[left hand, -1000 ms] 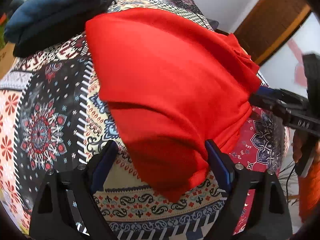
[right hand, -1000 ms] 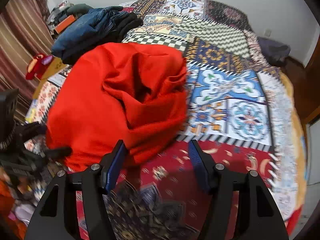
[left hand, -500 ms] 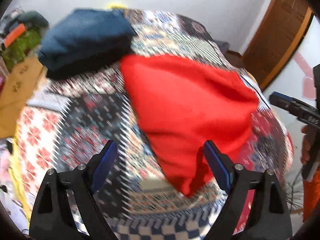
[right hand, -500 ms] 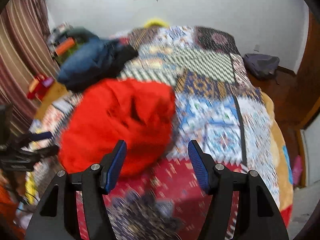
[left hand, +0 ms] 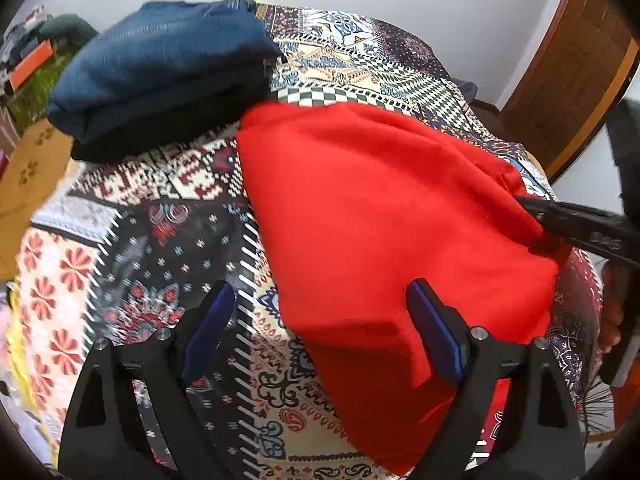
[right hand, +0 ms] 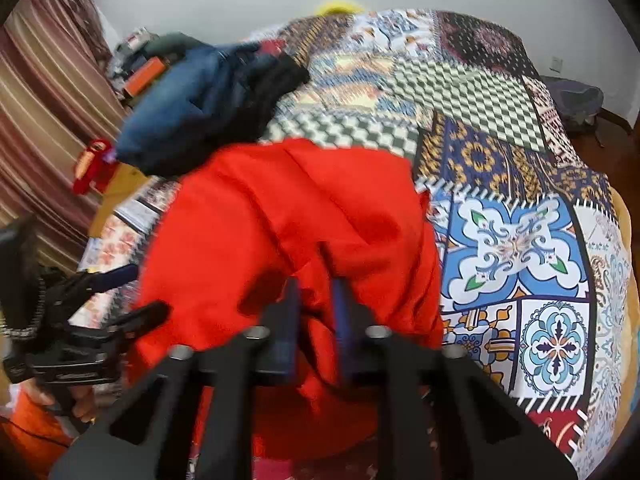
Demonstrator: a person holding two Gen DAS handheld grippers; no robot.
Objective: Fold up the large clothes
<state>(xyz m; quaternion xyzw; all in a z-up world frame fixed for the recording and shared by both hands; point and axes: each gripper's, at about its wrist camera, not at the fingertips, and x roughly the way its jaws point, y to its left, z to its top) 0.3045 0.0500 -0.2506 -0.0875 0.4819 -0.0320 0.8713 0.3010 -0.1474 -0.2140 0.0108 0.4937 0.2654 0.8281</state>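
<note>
A large red garment (left hand: 380,220) lies bunched on the patterned bedspread (left hand: 160,260). My left gripper (left hand: 320,290) hovers open over the garment's near left edge; its right pad is above the cloth and its left pad above the bedspread. In the right wrist view my right gripper (right hand: 316,288) is shut on a raised fold of the red garment (right hand: 288,220) at its near edge. The same right gripper (left hand: 536,216) appears in the left wrist view pinching the garment's right side. The open left gripper (right hand: 140,292) shows at the left, just beside the cloth.
A pile of folded blue jeans and dark clothes (left hand: 160,64) sits at the bed's far left, close behind the garment. The bedspread (right hand: 520,240) stretches to the right. A wooden door (left hand: 568,80), a dark bag (right hand: 576,100) and striped curtains (right hand: 40,120) surround the bed.
My right gripper went from open above the bed to shut on a fold of the red garment. Both hands swung back and returned nearer the cloth. The left jaws stayed open.
</note>
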